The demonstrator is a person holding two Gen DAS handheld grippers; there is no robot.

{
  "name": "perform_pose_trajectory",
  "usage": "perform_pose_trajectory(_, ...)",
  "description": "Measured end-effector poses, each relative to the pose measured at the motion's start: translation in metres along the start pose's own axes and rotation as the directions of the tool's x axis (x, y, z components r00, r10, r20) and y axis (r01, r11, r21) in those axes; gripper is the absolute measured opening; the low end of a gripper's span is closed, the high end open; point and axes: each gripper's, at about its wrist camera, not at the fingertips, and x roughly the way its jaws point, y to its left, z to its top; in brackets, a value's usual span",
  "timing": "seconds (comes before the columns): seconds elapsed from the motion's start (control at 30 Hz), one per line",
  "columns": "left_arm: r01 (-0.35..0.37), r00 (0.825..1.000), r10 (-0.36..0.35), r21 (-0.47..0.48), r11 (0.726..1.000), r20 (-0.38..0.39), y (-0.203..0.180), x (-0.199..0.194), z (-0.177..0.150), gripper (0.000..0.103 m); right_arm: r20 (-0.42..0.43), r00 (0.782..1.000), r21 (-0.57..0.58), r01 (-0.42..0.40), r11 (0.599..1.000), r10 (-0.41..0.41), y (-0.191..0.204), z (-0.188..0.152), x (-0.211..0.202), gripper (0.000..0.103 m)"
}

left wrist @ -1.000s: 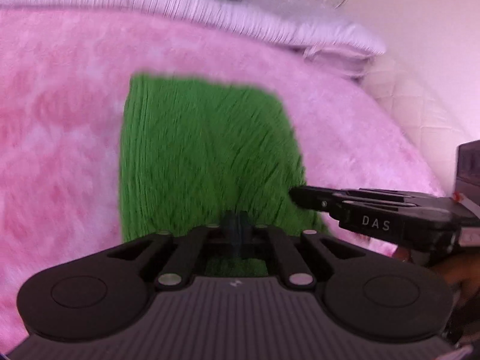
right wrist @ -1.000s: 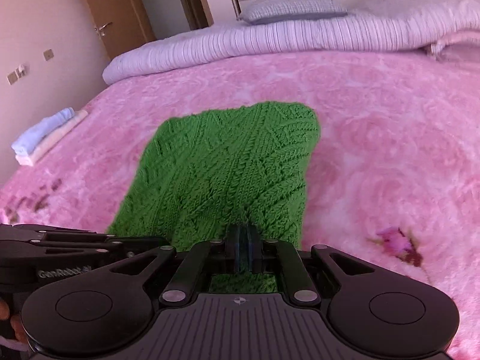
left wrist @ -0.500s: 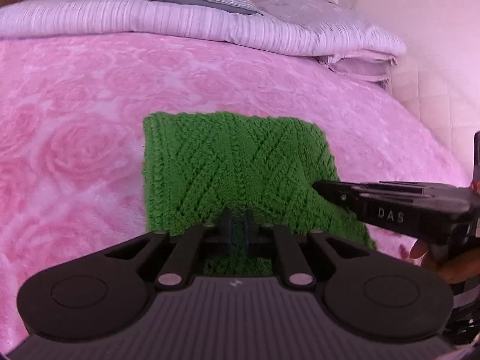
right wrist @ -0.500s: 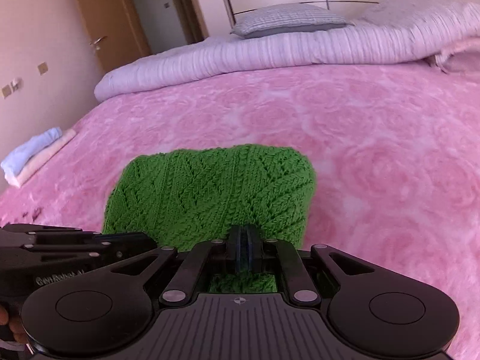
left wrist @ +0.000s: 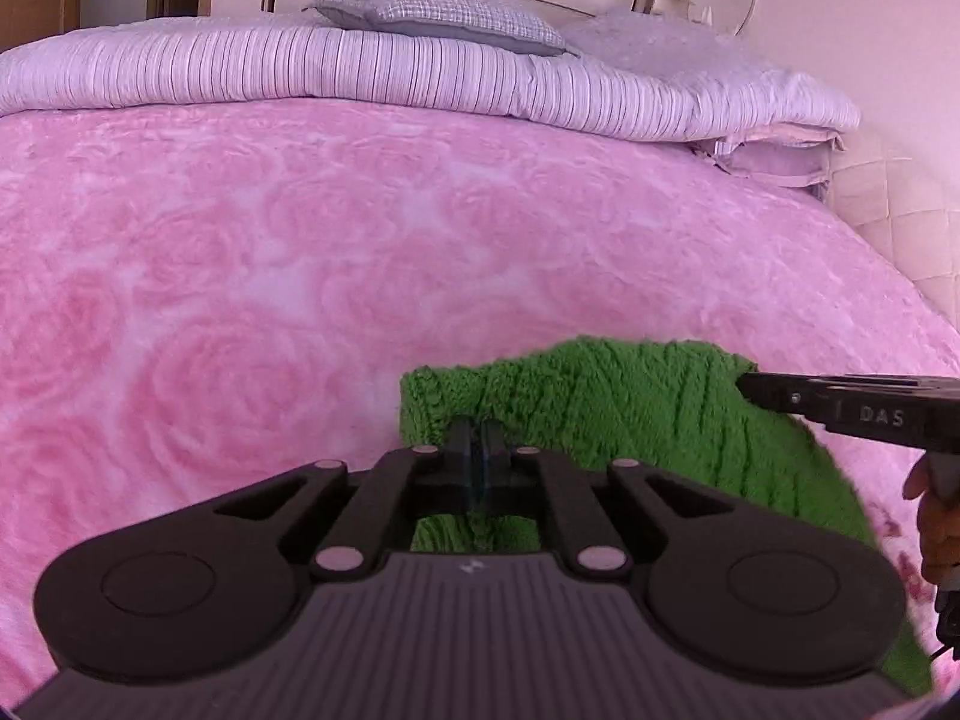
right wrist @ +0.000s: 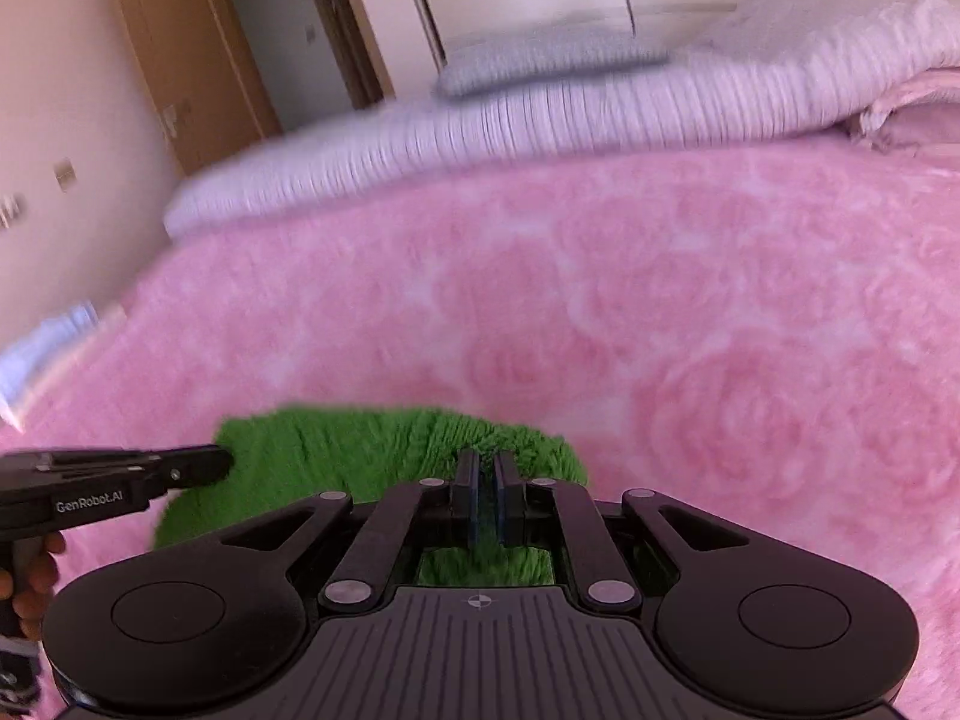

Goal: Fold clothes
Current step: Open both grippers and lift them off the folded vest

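Gripping green knit garment (left wrist: 630, 414): left gripper (left wrist: 478, 438), right gripper (right wrist: 486, 474), both clamped.

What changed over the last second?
Both grippers, left and right, kept their pinch on the sweater edge and pulled it up and toward the camera: it lay spread out flat ahead, now only a bunched hump shows near the fingers. Both views tilted up, showing more of the blanket. The grips themselves and the pillows are unchanged.
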Motion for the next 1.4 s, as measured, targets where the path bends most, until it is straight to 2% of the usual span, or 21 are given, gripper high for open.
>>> perform_pose_trajectory(0.17,-0.006,1.000,0.006,0.013,1.000,-0.001,0.001,-0.007,0.005,0.004,-0.017,1.000,-0.025,0.007,1.000,-0.007,-0.002,0.002,0.001,0.008)
perform_pose_trajectory(0.3,0.000,0.999,0.001,-0.008,1.000,0.047,-0.003,-0.042,0.009,0.003,0.050,0.998,0.009,-0.035,0.999,0.034,-0.003,0.002,-0.042,0.008)
perform_pose_trajectory(0.37,0.039,0.998,-0.038,-0.017,0.999,0.052,-0.007,-0.058,0.005,0.003,0.058,0.996,0.018,-0.062,0.998,0.061,-0.002,-0.003,-0.064,0.008)
perform_pose_trajectory(0.43,0.067,0.997,-0.066,-0.019,0.998,0.038,-0.012,-0.064,-0.003,0.003,0.053,0.996,0.013,-0.073,0.997,0.073,0.004,-0.012,-0.075,0.008)
perform_pose_trajectory(0.57,0.007,0.999,-0.009,-0.037,0.999,-0.050,-0.013,-0.039,-0.024,0.003,-0.010,0.998,0.014,-0.070,0.997,0.070,0.017,-0.032,-0.067,0.008)
perform_pose_trajectory(0.73,-0.002,0.998,-0.002,-0.063,0.998,-0.061,-0.007,-0.044,-0.029,0.002,-0.031,0.999,-0.045,-0.026,0.999,0.024,0.032,-0.035,-0.062,0.008)
perform_pose_trajectory(0.8,-0.008,0.999,0.005,-0.061,0.998,-0.048,-0.010,-0.057,-0.028,0.003,-0.033,0.999,-0.063,-0.013,0.998,0.011,0.037,-0.035,-0.064,0.008)
perform_pose_trajectory(0.97,0.018,1.000,-0.020,-0.089,0.996,-0.020,-0.022,-0.110,-0.042,0.002,0.013,0.999,-0.069,-0.043,0.997,0.044,0.045,-0.049,-0.117,0.008)
perform_pose_trajectory(1.1,0.052,0.998,-0.056,-0.093,0.994,-0.039,-0.043,-0.138,-0.066,0.002,-0.006,0.998,-0.057,-0.065,0.996,0.065,0.056,-0.077,-0.153,0.008)
perform_pose_trajectory(1.2,0.063,0.994,-0.072,-0.101,0.993,-0.087,-0.055,-0.140,-0.086,0.002,-0.042,0.997,-0.033,-0.069,0.997,0.068,0.062,-0.098,-0.160,0.008)
perform_pose_trajectory(1.3,0.002,0.994,-0.008,-0.053,0.999,-0.110,-0.064,-0.133,-0.103,0.003,-0.103,0.993,-0.020,-0.052,0.998,0.050,0.066,-0.119,-0.146,0.008)
perform_pose_trajectory(1.4,-0.025,0.994,0.021,-0.030,0.999,-0.111,-0.066,-0.135,-0.106,0.003,-0.118,0.993,-0.082,-0.022,0.996,0.012,0.076,-0.123,-0.143,0.008)
